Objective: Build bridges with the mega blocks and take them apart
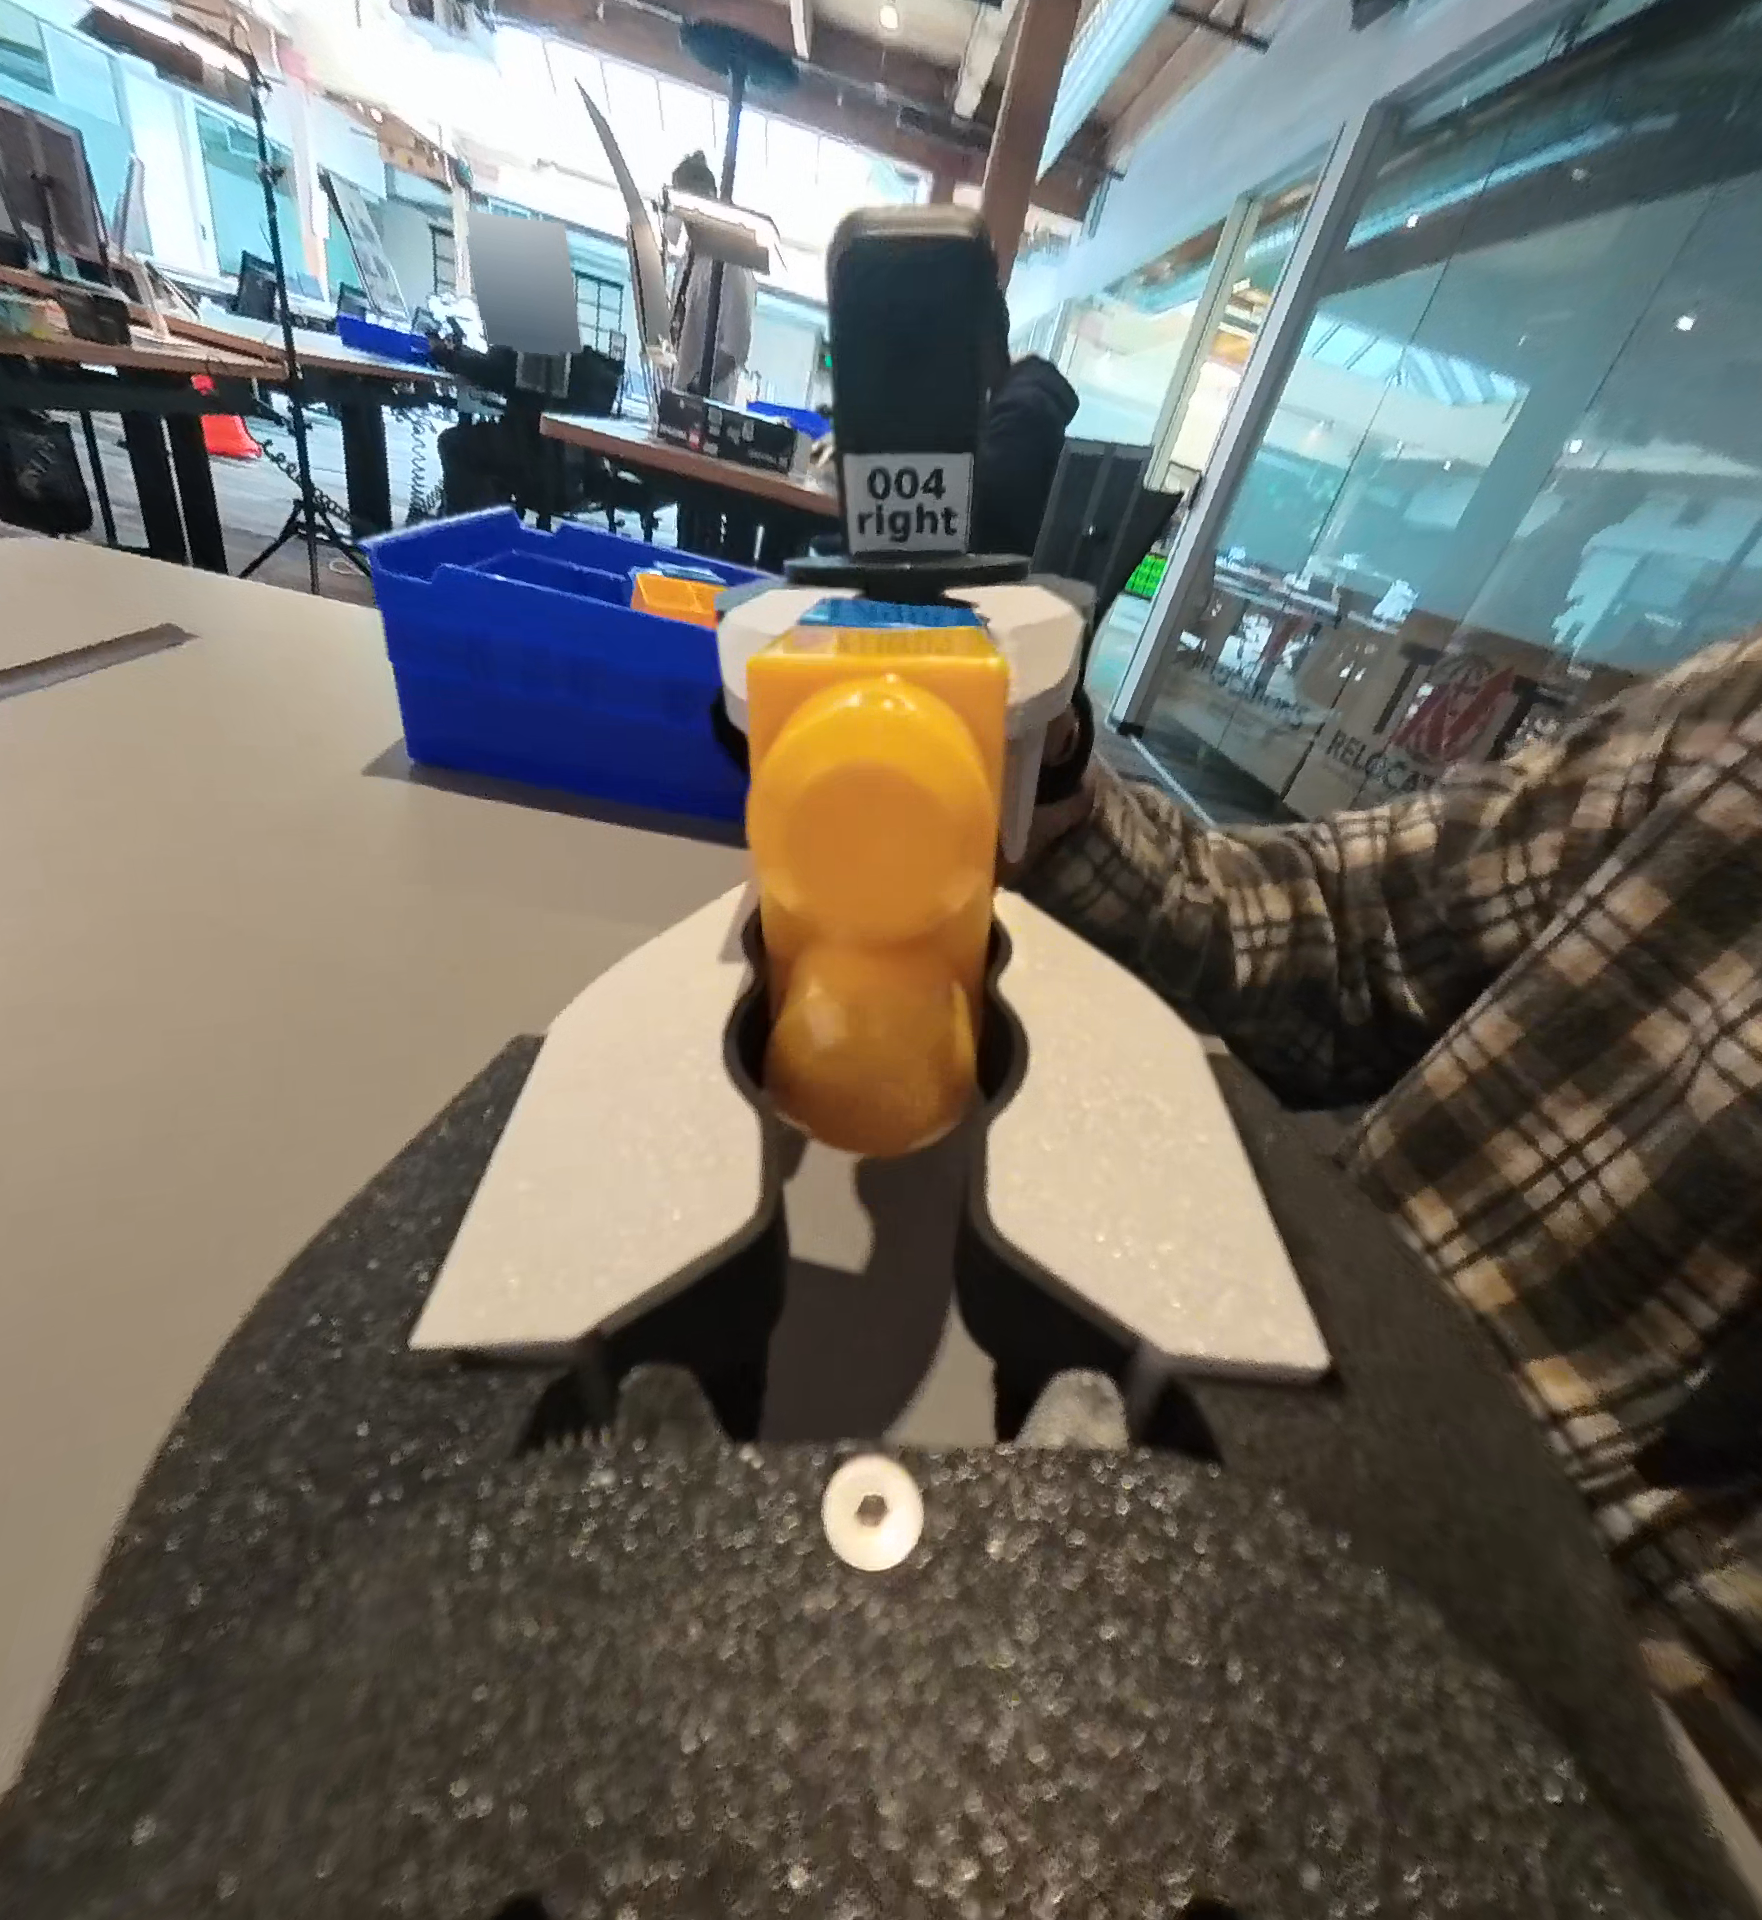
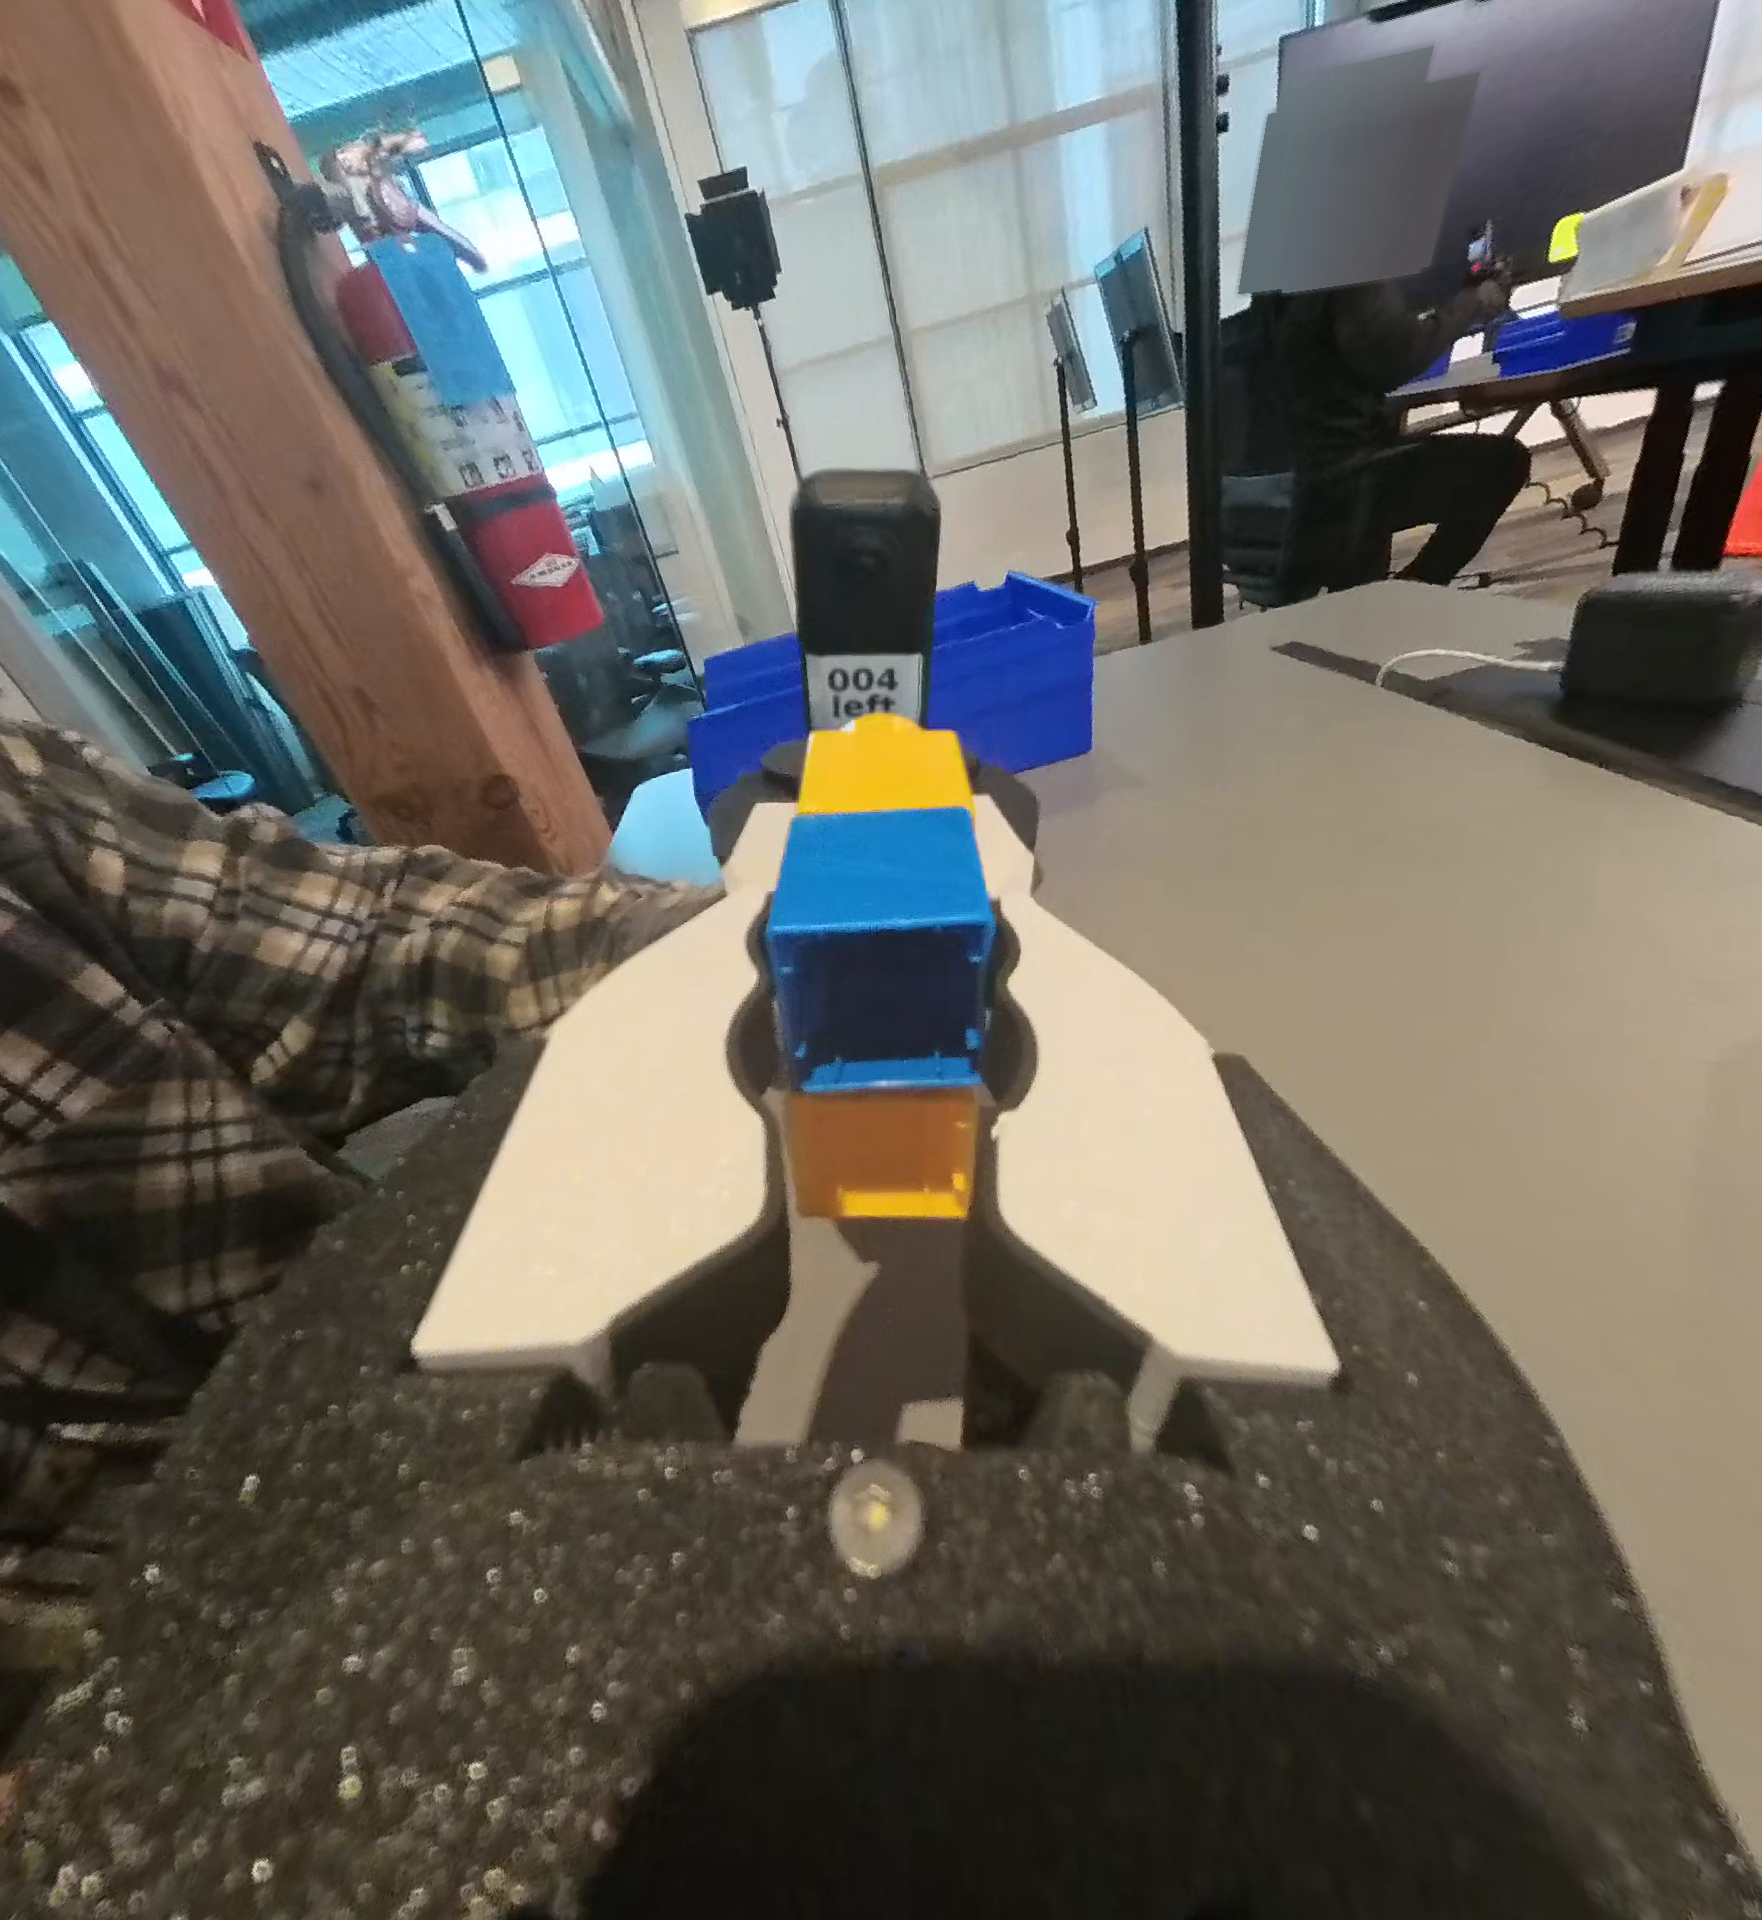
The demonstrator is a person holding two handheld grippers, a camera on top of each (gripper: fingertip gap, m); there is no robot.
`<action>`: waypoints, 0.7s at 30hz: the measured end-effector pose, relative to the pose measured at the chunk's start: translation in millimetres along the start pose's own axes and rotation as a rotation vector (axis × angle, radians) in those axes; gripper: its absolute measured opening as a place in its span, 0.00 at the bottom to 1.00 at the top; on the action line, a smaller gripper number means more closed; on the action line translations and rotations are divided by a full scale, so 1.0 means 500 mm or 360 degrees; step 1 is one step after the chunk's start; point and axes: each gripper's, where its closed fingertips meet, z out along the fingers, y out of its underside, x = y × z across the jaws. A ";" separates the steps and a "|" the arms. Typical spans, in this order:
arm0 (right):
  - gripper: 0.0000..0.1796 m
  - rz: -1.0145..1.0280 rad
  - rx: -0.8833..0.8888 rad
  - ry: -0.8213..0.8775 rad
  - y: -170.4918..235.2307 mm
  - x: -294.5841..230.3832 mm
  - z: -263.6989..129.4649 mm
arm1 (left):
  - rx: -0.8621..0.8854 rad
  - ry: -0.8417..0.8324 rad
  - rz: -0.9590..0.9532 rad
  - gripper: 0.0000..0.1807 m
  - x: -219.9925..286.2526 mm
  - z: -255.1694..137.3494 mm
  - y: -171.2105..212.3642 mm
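Left gripper (image 1: 872, 997): my fingers are clamped on the yellow block (image 1: 875, 831), studs toward the camera.
Right gripper (image 2: 882, 1023): my fingers pinch the blue block (image 2: 882, 935) with an orange block (image 2: 882, 1153) just below it, hollow undersides toward the camera.
Blocks: the yellow block meets the blue block's far end, between my two facing grippers, above the grey table (image 1: 181, 935).
Blue bin (image 1: 544, 665): on the table's far side, an orange piece inside.
Sleeve (image 2: 129, 956): plaid, at the left in the right wrist view.

Plaid sleeve (image 1: 1479, 935); white fingers (image 1: 607, 1143), speckled black body
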 end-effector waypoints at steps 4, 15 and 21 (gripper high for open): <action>0.20 0.0043 0.0004 0.0050 -0.010 0.004 -0.001 | 0.0123 -0.0007 -0.0054 0.20 -0.002 -0.010 -0.026; 0.20 0.0130 0.0214 0.0458 -0.107 0.051 -0.127 | 0.0548 -0.0167 -0.0117 0.20 -0.043 -0.121 -0.123; 0.20 -0.0176 -0.0119 0.1317 -0.178 0.082 -0.392 | 0.0459 -0.0206 -0.0030 0.20 -0.034 -0.104 -0.120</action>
